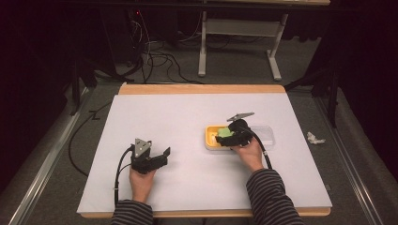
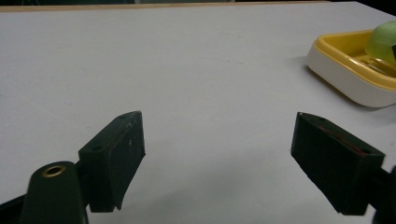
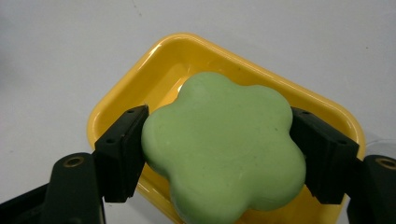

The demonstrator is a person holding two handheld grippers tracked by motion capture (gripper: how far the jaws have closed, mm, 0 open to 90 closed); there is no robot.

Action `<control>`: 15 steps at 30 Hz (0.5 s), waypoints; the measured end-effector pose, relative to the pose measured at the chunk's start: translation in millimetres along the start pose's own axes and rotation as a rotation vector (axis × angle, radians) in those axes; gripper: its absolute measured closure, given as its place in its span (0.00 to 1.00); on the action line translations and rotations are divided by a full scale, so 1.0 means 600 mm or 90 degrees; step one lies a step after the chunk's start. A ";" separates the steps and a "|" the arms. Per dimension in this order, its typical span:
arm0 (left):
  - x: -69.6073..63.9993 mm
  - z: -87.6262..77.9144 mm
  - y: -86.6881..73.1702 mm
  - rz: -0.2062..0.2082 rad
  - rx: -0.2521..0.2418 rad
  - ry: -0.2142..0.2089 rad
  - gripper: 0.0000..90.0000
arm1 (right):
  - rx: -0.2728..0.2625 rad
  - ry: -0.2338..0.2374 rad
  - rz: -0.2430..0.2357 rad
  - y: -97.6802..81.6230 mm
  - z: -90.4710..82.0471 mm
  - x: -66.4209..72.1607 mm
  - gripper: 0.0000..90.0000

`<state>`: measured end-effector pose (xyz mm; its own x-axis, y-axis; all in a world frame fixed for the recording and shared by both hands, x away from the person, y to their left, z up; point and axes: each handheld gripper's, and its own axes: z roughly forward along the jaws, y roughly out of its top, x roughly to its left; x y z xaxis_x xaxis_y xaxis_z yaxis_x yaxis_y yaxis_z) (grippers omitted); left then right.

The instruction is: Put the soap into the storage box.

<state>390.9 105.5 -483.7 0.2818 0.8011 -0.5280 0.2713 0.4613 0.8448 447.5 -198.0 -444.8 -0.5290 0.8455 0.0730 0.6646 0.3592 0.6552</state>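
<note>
Right gripper view, pale green flower-shaped soap (image 3: 224, 149) being clamped by the right gripper (image 3: 217, 154) over the yellow dish (image 3: 140, 88), left gripper (image 2: 219, 158) being held wide apart above the table (image 2: 187, 70).

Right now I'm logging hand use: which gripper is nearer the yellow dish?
Right. The right gripper holds the green flower-shaped soap directly over the yellow dish. The left gripper rests open on the table, well off to the dish's left.

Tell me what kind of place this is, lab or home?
Probably a lab or recording rig, not a home: a white-topped work table with dark curtains around it, loose cables on the floor, and a bare frame stand behind. A person works two hand-held grippers here.
</note>
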 end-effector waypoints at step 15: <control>0.000 0.000 0.000 0.002 -0.001 -0.001 0.20 | 0.003 -0.006 0.018 -0.001 0.007 -0.007 0.30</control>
<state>390.7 105.5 -483.8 0.2839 0.8018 -0.5258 0.2697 0.4594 0.8463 451.5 -199.9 -448.4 -0.5051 0.8590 0.0838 0.6814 0.3373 0.6496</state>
